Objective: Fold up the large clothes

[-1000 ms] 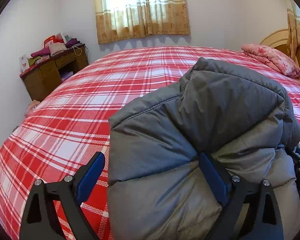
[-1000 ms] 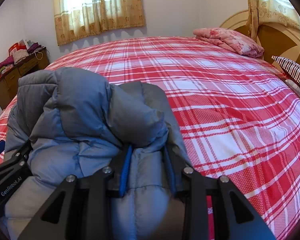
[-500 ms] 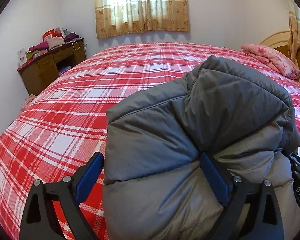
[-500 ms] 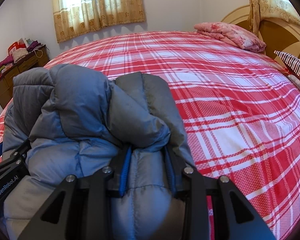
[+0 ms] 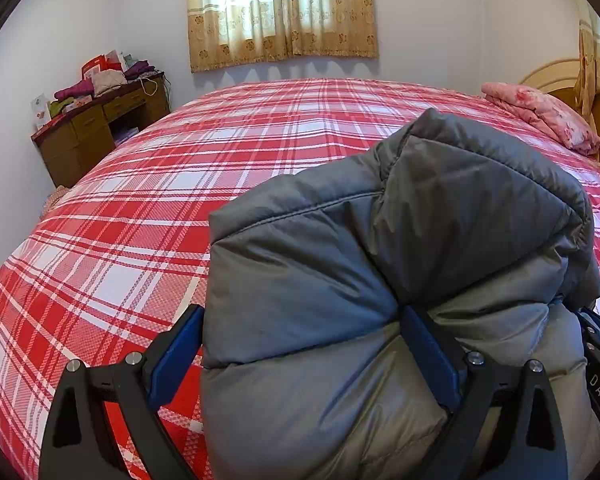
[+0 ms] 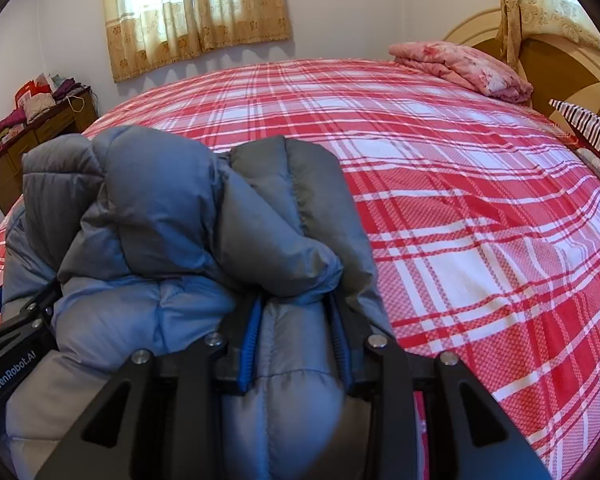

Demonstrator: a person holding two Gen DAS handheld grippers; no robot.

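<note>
A grey puffy down jacket [image 5: 360,272] is bunched up and held above the red plaid bed [image 5: 180,184]. My left gripper [image 5: 300,344] has its fingers wide apart with a thick fold of the jacket between them. My right gripper [image 6: 296,316] is shut on a narrower fold of the same jacket [image 6: 172,216]. The jacket's folded top bulges forward over both grippers. The left gripper's body shows at the left edge of the right wrist view [image 6: 16,340].
The bed [image 6: 460,200] fills both views. A folded pink quilt [image 6: 460,64] lies by the wooden headboard [image 6: 548,64]. A striped pillow [image 6: 588,128] is at the right. A brown desk [image 5: 96,128] piled with clothes stands at the left wall under a curtained window [image 5: 280,8].
Both grippers have risen slightly and tilted with the jacket; the bed has dropped a little in both views. The grips on the jacket look the same.
</note>
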